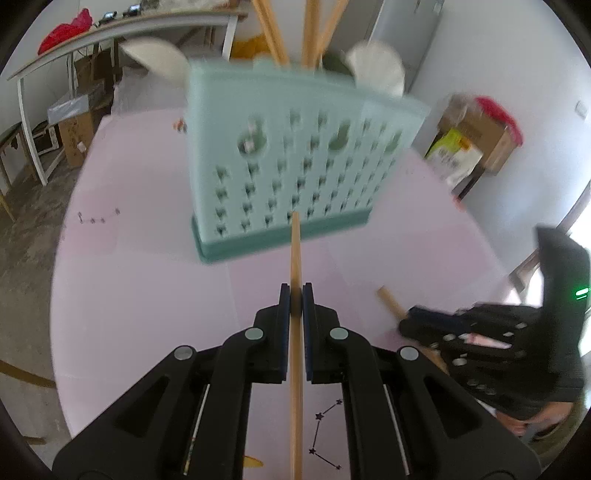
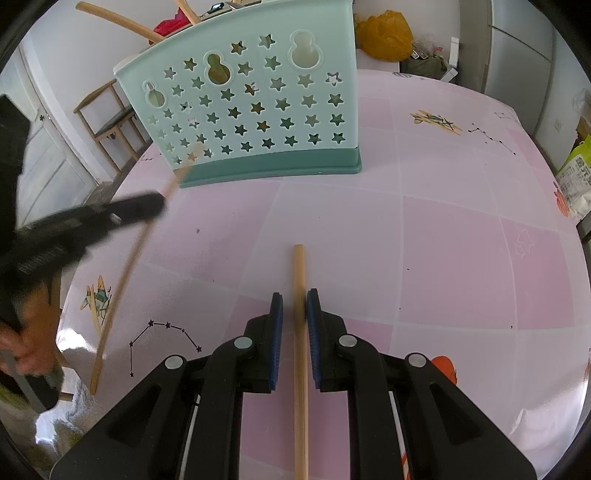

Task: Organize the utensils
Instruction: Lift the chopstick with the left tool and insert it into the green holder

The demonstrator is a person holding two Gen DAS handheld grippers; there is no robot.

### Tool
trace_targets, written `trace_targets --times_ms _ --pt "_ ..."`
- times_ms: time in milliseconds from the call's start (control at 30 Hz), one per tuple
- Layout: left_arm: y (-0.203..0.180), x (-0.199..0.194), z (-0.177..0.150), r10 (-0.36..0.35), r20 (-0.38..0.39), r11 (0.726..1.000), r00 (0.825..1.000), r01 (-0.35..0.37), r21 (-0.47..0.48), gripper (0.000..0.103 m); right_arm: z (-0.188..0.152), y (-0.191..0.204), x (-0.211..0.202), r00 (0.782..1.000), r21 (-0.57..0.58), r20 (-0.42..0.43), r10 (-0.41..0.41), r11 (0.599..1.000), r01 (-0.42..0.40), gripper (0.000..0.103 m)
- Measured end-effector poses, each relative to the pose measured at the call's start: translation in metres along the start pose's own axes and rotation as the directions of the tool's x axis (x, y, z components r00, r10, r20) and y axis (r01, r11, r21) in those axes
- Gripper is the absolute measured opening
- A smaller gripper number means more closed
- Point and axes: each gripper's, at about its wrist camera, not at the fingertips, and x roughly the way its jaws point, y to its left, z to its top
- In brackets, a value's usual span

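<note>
The desk (image 2: 461, 229) wears a glossy pink checked cloth printed with small constellation lines. On it stands the utensil holder (image 2: 255, 110), a curved mint-green plastic caddy with a darker green base, its wall pierced by rows of star-shaped holes and three gourd-shaped cutouts. Wooden handles (image 1: 310, 29) rise upright out of its top.

The left gripper (image 1: 295, 299) has its jaws clamped on a thin wooden chopstick (image 1: 295, 254), which runs straight between the blue pads; its tip points at the foot of the holder, just short of the green base. The view there is blurred.

The right gripper (image 2: 295, 306) has its jaws closed on a thicker round wooden stick (image 2: 298, 273). The stick's blunt end juts out past the pads over the pink cloth, well apart from the holder.
</note>
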Motion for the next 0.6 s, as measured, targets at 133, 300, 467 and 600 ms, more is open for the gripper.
trace_targets --times_ms 133,300,467,600 --pt "0.002 -0.037 0.01 -0.072 0.104 0.997 0.992 0.072 0.005 0.005 0.0 -0.001 0.0 1.0 0.005 0.003 0.004 1.0 -0.004 0.014" --pt "0.001 -0.074 0.019 -0.117 0.218 0.993 0.969 0.113 0.033 0.005 -0.001 -0.001 0.0 1.0 0.01 0.006 0.01 1.0 -0.01 0.014" --pt "-0.004 -0.102 0.038 -0.136 0.324 0.991 0.936 0.13 0.042 0.005 -0.001 -0.002 -0.001 1.0 0.016 0.009 0.016 1.0 -0.017 0.014" --pt "-0.007 -0.12 0.067 -0.149 0.406 0.989 0.902 0.14 0.052 0.005 -0.001 -0.002 -0.002 1.0 0.016 0.009 0.021 1.0 -0.021 0.014"
